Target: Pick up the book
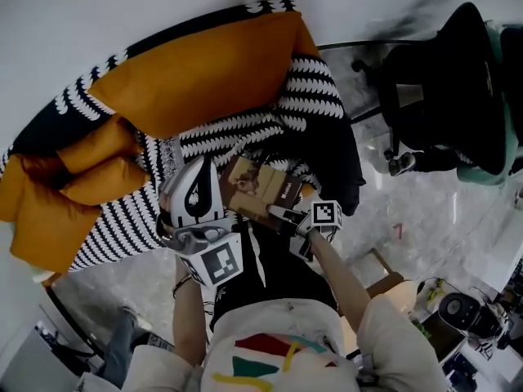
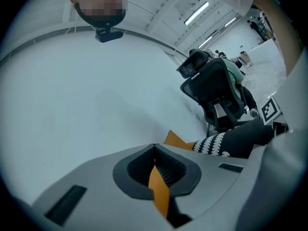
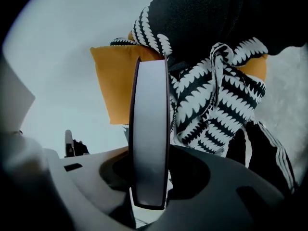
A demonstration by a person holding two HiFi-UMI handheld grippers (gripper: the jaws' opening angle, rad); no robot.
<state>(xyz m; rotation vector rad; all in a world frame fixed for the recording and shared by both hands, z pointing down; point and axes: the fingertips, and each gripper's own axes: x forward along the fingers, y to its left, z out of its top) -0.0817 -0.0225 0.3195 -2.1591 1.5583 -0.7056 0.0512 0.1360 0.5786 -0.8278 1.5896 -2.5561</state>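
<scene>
Book stands edge-on, pinched in the right claw, likely so it can come clear of the striped blanket; the left claw is closed and idle alongside.

Below the mustard-orange fabric cushion spreads a black knitted throw with rows of white scalloped marks, and against it shows the rectangular book with a brown-and-tan picture cover. Below the cushion too, the white left tool bears a black teardrop shape, the right tool a black-and-white square marker. Right of the cushion are a black office chair edged in teal and pale grey marbled floor.
</scene>
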